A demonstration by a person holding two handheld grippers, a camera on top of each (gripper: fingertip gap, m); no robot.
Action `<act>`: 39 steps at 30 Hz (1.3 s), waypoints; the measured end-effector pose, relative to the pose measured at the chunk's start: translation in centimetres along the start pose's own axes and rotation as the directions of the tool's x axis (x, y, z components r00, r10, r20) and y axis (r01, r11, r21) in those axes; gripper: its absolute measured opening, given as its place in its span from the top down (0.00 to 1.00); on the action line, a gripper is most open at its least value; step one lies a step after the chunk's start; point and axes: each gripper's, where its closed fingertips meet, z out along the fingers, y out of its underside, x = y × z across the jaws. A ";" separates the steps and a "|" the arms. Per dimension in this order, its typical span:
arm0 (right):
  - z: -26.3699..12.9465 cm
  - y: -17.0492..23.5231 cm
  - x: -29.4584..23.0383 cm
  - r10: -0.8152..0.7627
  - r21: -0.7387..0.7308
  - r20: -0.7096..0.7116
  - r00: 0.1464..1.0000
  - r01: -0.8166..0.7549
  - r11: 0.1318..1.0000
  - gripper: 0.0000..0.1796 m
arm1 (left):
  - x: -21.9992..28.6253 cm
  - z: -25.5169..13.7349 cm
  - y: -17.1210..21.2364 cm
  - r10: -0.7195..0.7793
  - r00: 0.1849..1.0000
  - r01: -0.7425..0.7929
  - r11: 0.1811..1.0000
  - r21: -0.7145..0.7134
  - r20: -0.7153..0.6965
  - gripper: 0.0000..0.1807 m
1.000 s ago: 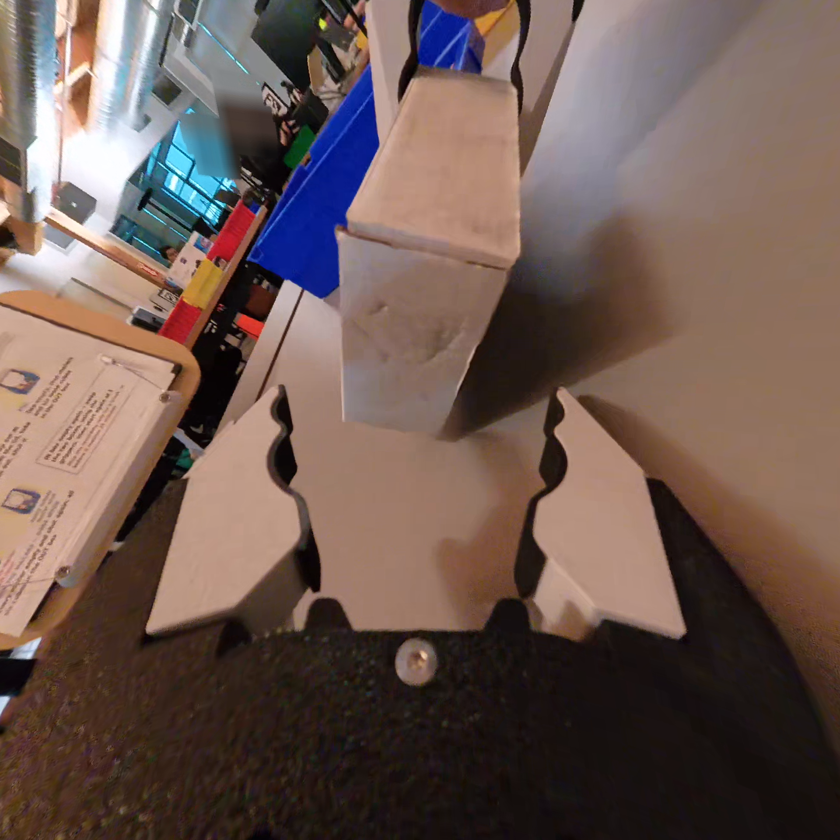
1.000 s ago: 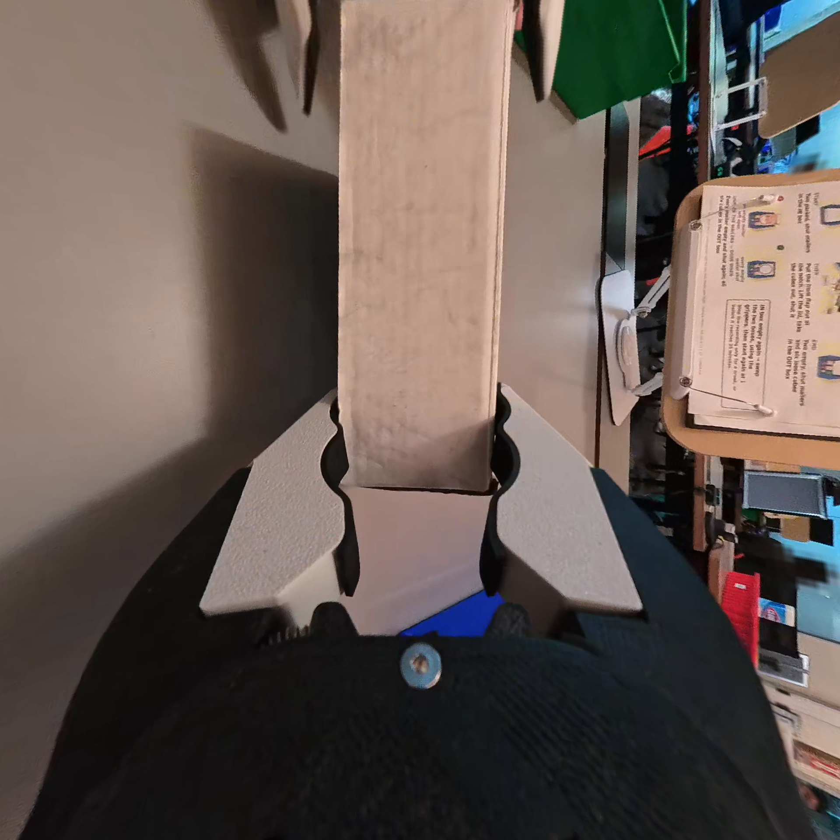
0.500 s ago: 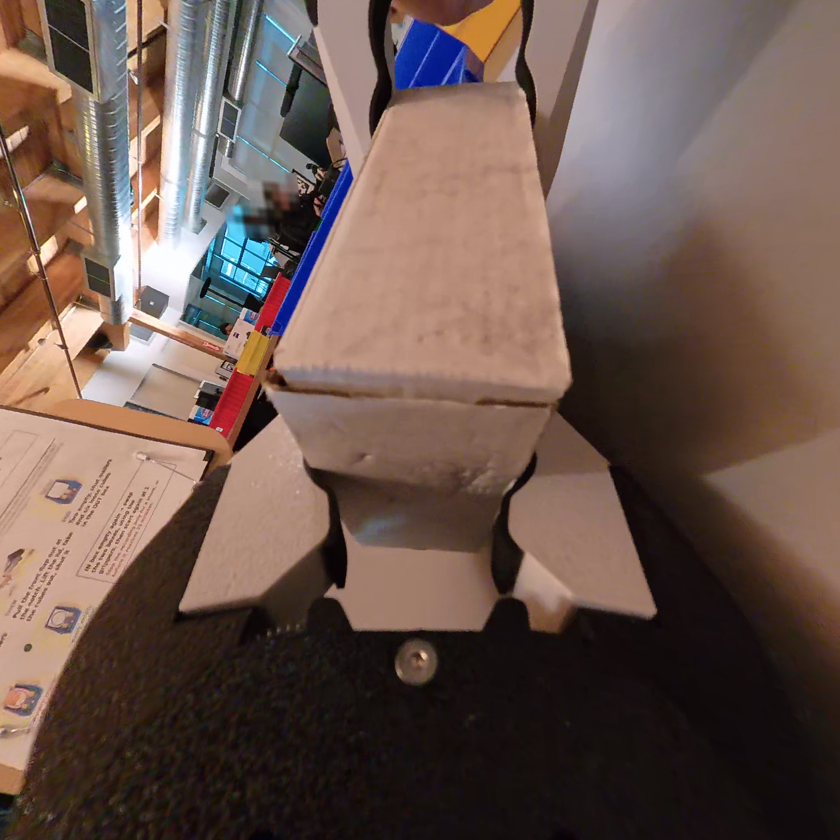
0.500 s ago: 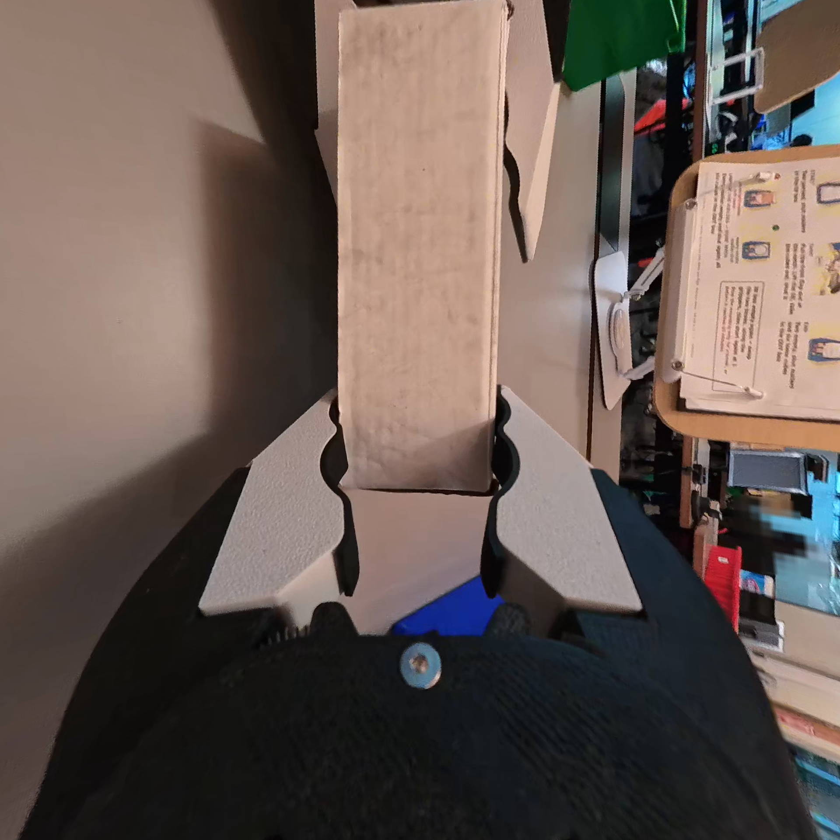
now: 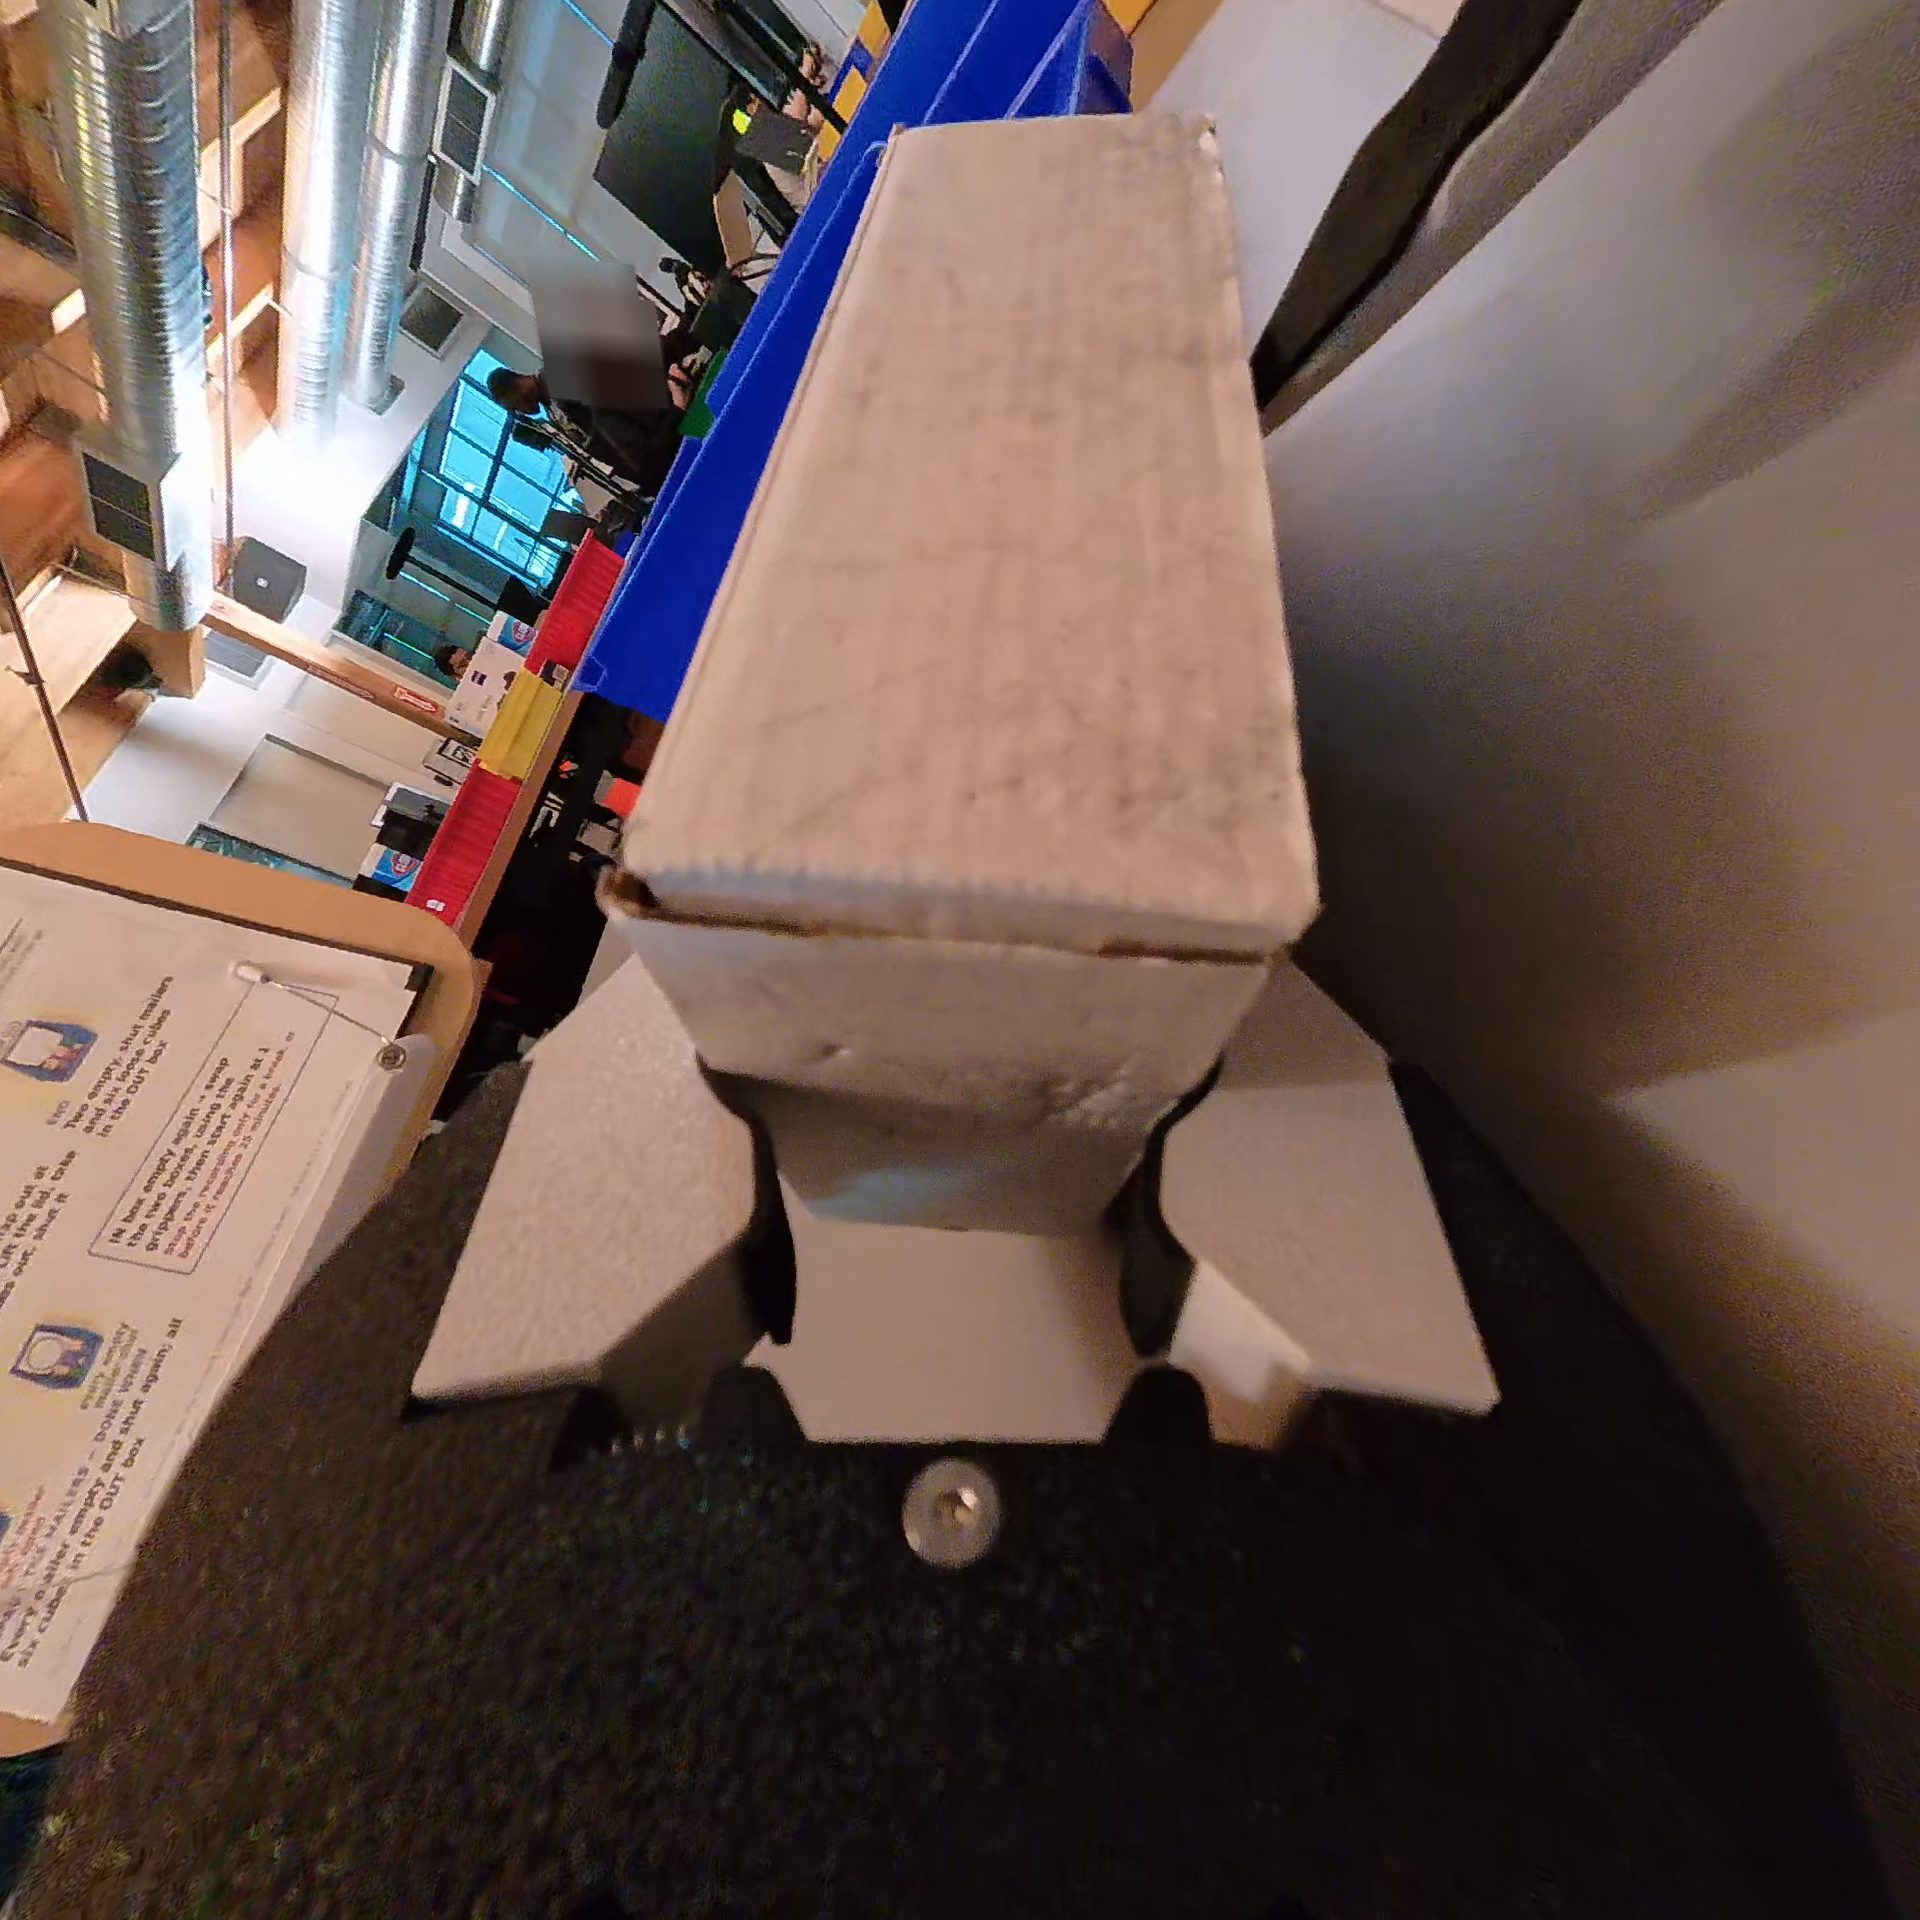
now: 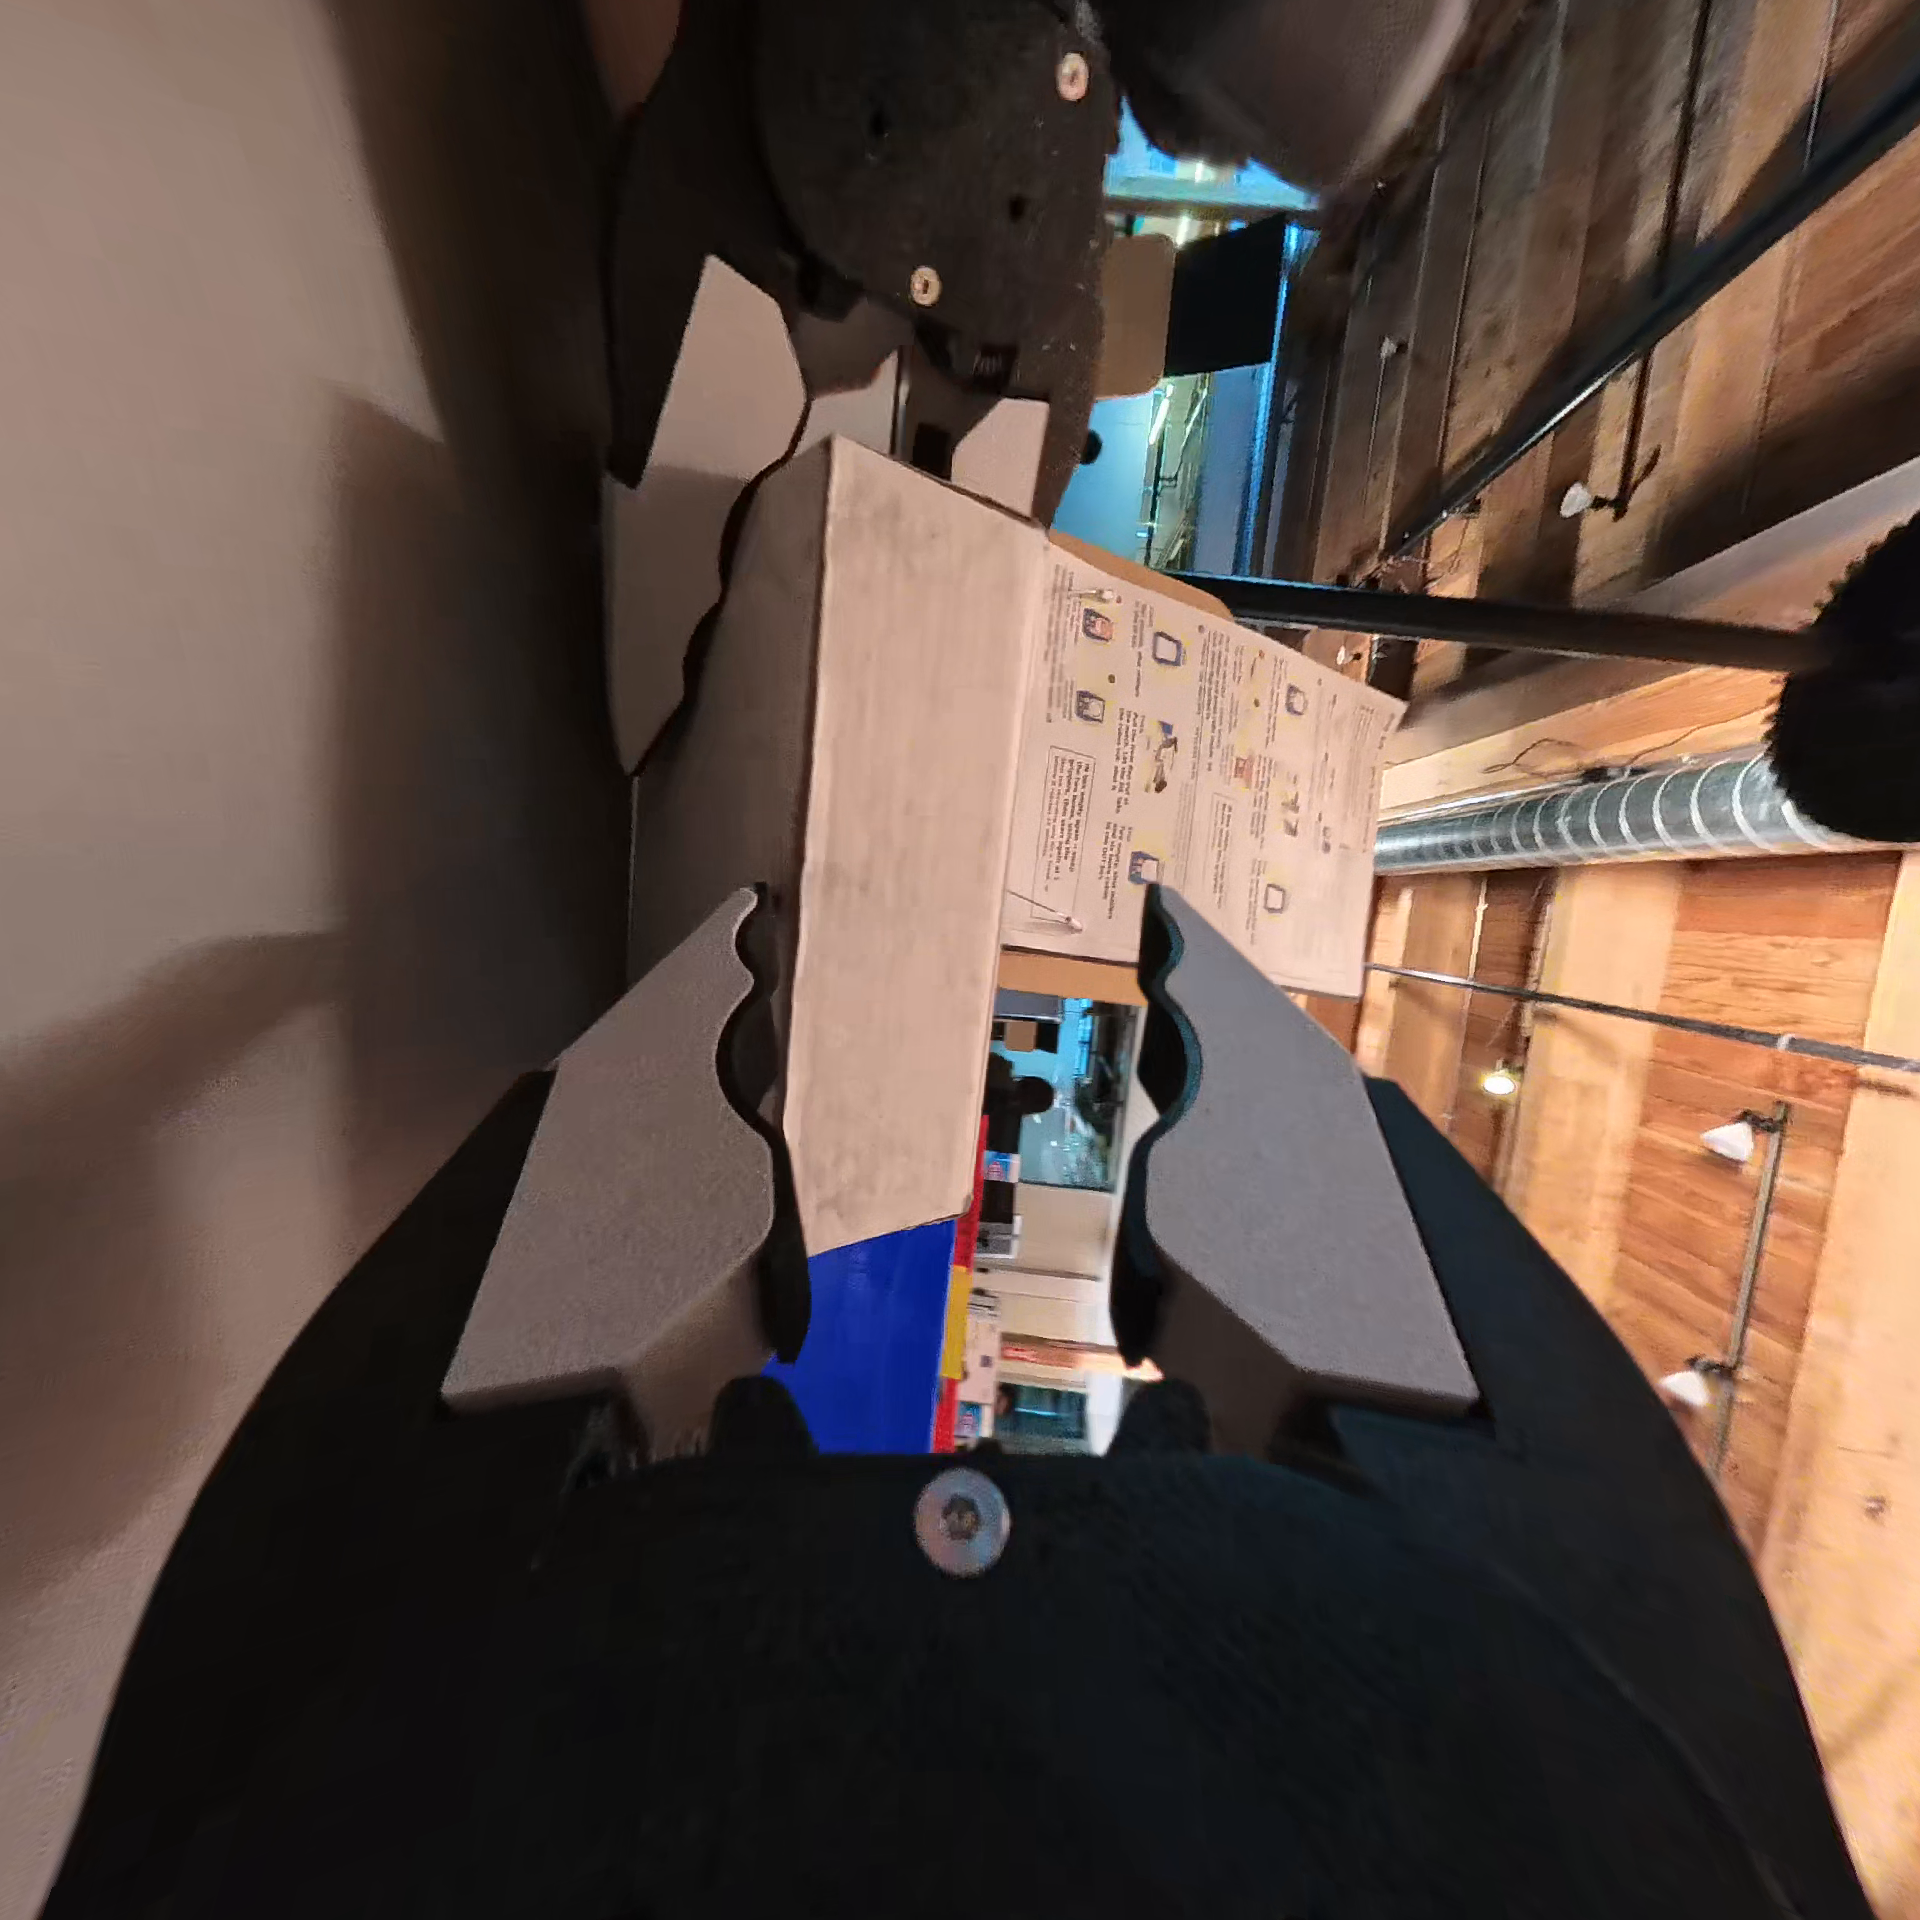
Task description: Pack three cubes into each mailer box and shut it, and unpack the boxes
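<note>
Left wrist view first: I count one white mailer box, lid down, standing out from my left gripper with its near end wedged between the two grey fingers. Both pads press on the box's end, so this gripper is clamped on it at about the box's width. To the right of the box runs the pale table surface, shadowed beside it. Behind the box I see one blue bin, and lower left one board carrying a printed instruction sheet. No cubes show in either view; I cannot tell whether any sit inside the closed box.

From the right wrist view, the same mailer box lies between the fingers of my right gripper, but only the left-hand finger touches its side. The other finger stands clear of it with open background in the gap, so this gripper is spread wider than the box and is not holding it. At the box's far end I can see the left gripper, its black body and two grey fingers closed on that end. The instruction sheet shows just past the box, a strip of the blue bin below it, and the table surface fills the left. That makes one box, two grippers, one bin, one sheet.
</note>
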 end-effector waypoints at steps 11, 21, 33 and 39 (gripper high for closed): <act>-0.3 0.3 -1.6 -0.105 -0.015 -0.050 0.993 0.105 0.994 0.91 | -0.1 0.2 0.3 -0.043 0.999 0.043 0.999 -0.031 -0.018 0.59; 0.6 1.4 -1.6 -0.223 -0.105 -0.169 0.960 0.207 0.973 1.00 | -0.3 0.3 0.7 -0.077 0.997 0.075 0.995 -0.058 -0.025 0.60; 1.0 0.6 -1.0 -0.224 -0.120 -0.228 0.948 0.201 0.972 0.94 | -0.2 0.5 0.7 -0.068 0.998 0.067 0.995 -0.076 -0.008 0.60; 1.0 0.7 -0.8 -0.173 -0.088 -0.222 0.960 0.157 0.984 0.99 | -0.3 0.5 0.8 -0.068 0.998 0.068 0.994 -0.080 -0.003 0.60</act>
